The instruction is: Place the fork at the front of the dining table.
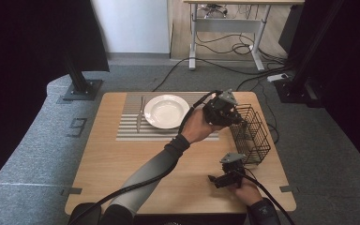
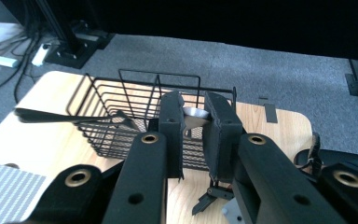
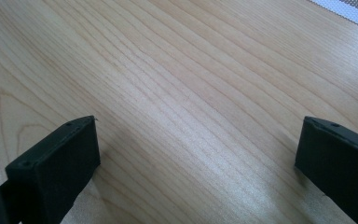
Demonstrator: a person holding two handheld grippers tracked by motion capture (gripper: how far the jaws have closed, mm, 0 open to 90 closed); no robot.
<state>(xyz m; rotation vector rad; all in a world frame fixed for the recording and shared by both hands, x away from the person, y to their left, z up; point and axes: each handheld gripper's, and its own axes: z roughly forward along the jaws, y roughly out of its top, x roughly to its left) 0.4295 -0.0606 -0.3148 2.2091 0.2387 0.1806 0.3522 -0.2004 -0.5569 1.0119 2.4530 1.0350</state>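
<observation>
High view: light wooden table [image 1: 122, 164] on grey carpet. Grey striped placemat [image 1: 126, 124] at the far side, round white plate [image 1: 166, 111] on it, a silver knife [image 1: 140, 115] lying just left of the plate. Black wire basket [image 1: 252, 133] upright near the right edge. Left gripper [image 1: 236, 119], held in the person's left hand [image 1: 198, 125], reaches across and sits at the basket's near-left rim. Right gripper [image 1: 212, 178] rests low on the table in front of the basket, right hand [image 1: 247, 191] behind it.

Left gripper view: jaws nearly closed, pinching a small silver metal utensil [image 2: 195, 117] between the pads; only its shiny wide end shows, cannot tell which utensil. It is held at the basket's [image 2: 121, 121] near rim. A dark handle [image 2: 51, 115] sticks out of the basket to the left.

Right gripper view: jaws spread wide, nothing between them, bare wood table [image 3: 191, 93] beneath. Placemat corner [image 3: 349, 9] at top right.
</observation>
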